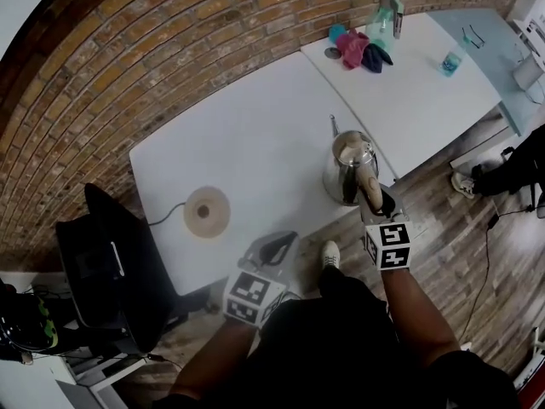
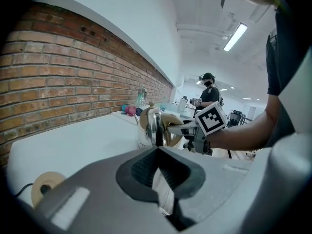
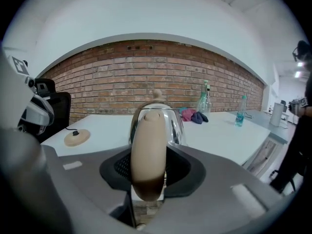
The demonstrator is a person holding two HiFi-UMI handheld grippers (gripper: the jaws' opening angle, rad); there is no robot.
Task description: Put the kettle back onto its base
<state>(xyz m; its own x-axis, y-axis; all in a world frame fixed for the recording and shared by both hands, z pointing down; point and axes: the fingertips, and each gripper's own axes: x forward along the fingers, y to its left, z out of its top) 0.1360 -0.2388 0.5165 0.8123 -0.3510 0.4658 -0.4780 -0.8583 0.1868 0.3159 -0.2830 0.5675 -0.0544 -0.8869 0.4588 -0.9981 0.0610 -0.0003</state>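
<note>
Brick wall (image 1: 170, 49) at the back, wood-plank floor (image 1: 451, 237) below. White table (image 1: 255, 126) against the wall, and a second white table (image 1: 426, 100) butted to it on the right. Item: kettle (image 1: 351, 170), polished steel, thin spout and knobbed lid, upright at the near right edge of the first table; the views do not settle whether it rests on the top or is just clear of it. Item: kettle handle (image 3: 148, 150), tan, dark at its lower end, facing the person. Item: right gripper (image 1: 379, 203), jaws closed onto the handle from both sides, the handle filling the gap between them, marker cube behind on the forearm side. Item: base (image 1: 207, 211), a round tan disc lying flat on the same table, well apart from the kettle to its left with bare tabletop between them, and nothing on it. Black cord (image 1: 166, 216) runs from the base off the left edge. Item: left gripper (image 1: 274, 247), jaws brought together with nothing between them, held off the near edge of the table between base and kettle and touching neither. Black chair (image 1: 111, 262) beside the table's left end. On the second table: a heap of pink, teal and dark cloths (image 1: 358, 48), a tall clear bottle (image 1: 387, 11) just behind them, and a small blue bottle (image 1: 451, 58) further right. Another person (image 2: 209, 94) stands far back in the room.
</note>
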